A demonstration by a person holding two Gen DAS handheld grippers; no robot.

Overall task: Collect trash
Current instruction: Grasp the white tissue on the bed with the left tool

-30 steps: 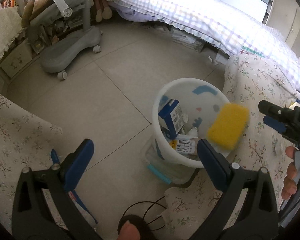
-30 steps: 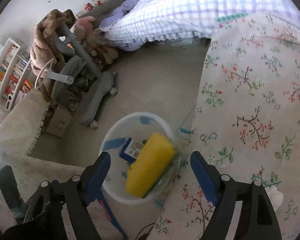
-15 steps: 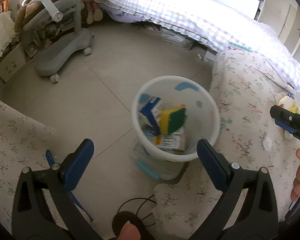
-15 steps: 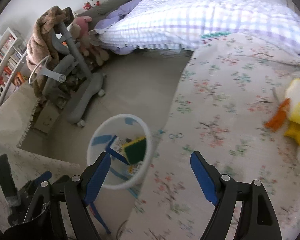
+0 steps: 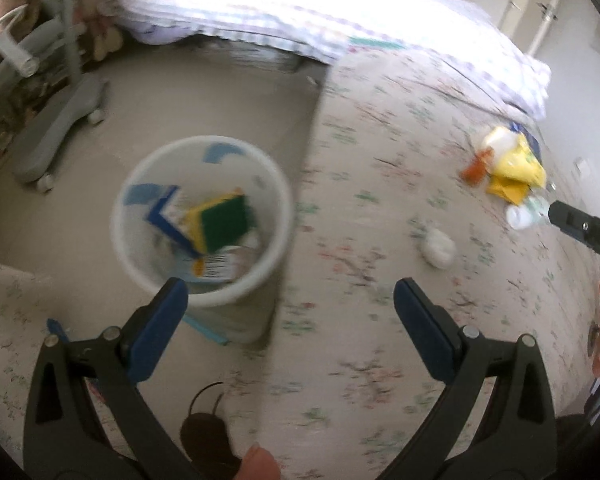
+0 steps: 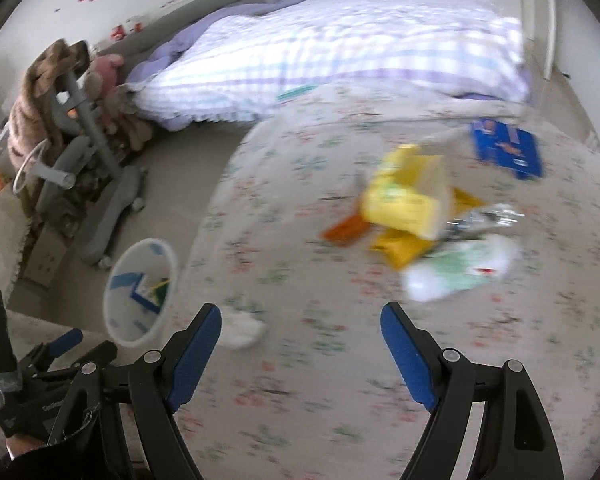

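Note:
A white bin stands on the floor beside the floral-cloth table; it also shows in the right wrist view. Inside lie a yellow-green sponge and a blue-white carton. On the table lie a crumpled white tissue, a yellow box, an orange scrap, a crushed clear bottle and a blue packet. My left gripper is open and empty over the table edge near the bin. My right gripper is open and empty above the table, short of the trash pile.
A bed with a checked quilt lies beyond the table. A grey wheeled chair base and stuffed toys stand at the left. A second cloth-covered surface is at the near left. The tiled floor surrounds the bin.
The sponge dropped from between the right gripper's fingers into the bin. Both grippers have swung right, away from the bin toward the trash pile on the table.

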